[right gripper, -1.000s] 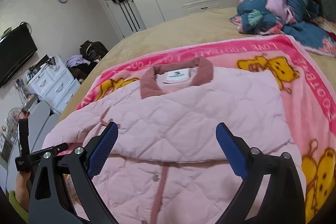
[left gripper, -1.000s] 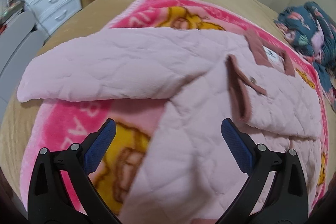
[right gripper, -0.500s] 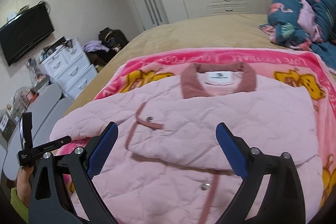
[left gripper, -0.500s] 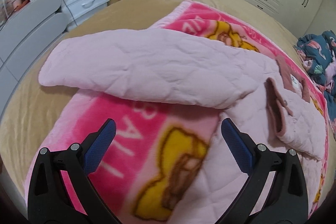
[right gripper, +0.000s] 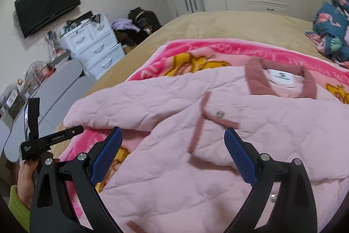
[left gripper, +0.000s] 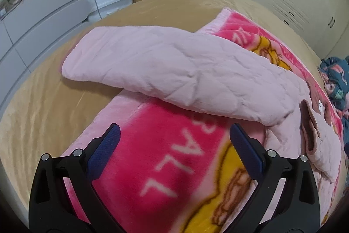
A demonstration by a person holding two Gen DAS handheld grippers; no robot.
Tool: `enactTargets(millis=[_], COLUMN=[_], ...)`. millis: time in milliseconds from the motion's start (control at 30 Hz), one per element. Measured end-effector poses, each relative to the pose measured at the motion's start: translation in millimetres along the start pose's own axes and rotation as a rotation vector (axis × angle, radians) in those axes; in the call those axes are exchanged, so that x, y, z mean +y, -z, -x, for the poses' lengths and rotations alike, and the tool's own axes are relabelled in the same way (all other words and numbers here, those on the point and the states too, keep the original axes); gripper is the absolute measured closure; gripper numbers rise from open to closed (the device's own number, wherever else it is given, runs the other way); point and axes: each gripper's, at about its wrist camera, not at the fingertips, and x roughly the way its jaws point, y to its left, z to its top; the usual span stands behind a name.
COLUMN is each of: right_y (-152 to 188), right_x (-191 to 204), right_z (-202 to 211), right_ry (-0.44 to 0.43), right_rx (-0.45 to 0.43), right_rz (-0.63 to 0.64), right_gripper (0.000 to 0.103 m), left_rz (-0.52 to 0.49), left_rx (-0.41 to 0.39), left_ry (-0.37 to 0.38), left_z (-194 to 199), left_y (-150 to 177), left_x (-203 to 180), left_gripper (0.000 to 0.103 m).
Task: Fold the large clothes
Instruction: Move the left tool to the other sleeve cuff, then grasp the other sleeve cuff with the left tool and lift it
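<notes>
Right gripper (right gripper: 172, 152): your blue-padded fingers stand wide apart, empty, low in the frame.
Quilted pink jacket (right gripper: 218, 123): fills centre and right, on the pink cartoon blanket (right gripper: 185, 58).
Left gripper (right gripper: 52, 137): your hand (right gripper: 25, 176) grips it, lower left.

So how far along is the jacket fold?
One side of the pink jacket already lies folded across the front. The left gripper hovers open near the outstretched sleeve; the right gripper is open too. Still left: this sleeve and the body folds.

Tan-covered bed (right gripper: 229, 23) with pink cartoon blanket (left gripper: 165, 158) and crumpled floral bedding (right gripper: 331, 27).
</notes>
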Motion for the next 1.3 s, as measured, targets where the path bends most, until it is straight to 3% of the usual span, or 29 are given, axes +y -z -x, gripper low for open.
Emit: enactTargets(millis=[300,600,833,967,1000,1033,1067,1133,1200,1300], right_y=[7.8,20.1,32.0,35.9,36.5,37.4,38.6,40.7,40.6,37.8], right_x=[34.2,62.0,49.0,27.1,20.8,12.9,5.1,-3.2,-9.4,-17.5], right_z=[-36.5,-69.3,-67.8,-55.9,-53.2,-50.5,-48.1,-45.0,-39.8,-31.0], right_ry=[-0.057,-0.082,-0.088,-0.058,-0.051,-0.045,-0.043,-0.040,-0.029,-0.022], right_rx=[0.054,0.117,0.137,0.126,0.122,0.120,0.120,0.121,0.114,0.094], right_rz=[0.017,0.056,0.007,-0.037,-0.055,-0.085,-0.116,-0.143,-0.146,-0.157], right_gripper=[0.009,0.009,0.009,0.009,0.009,0.009,0.009,0.009,0.009,0.009], left_rz=[0.093,0.233,0.447,0.507,0.518,0.525,0.527,0.512,0.478,0.419], left_rx=[0.004,0.014,-0.022,-0.049,-0.068,-0.079,-0.080,-0.093,-0.117,-0.182], left_ry=[0.003,0.065,0.205,0.218,0.215,0.207,0.183,0.188,0.202,0.200], left_z=[-19.3,-40.3,-60.0,-72.1,-72.3,-72.3,-72.4,-70.8,-61.3,-33.5], left_y=[1.4,-4.8,-21.1,-35.0,-37.8,-40.6,-43.0,-47.0,-50.7,-55.6], left_x=[31.6,65.0,100.1,109.8,111.1,111.4,111.3,109.4,103.2,89.3], left_gripper=[0.009,0.009,0.009,0.010,0.017,0.037,0.044,0.078,0.088,0.091])
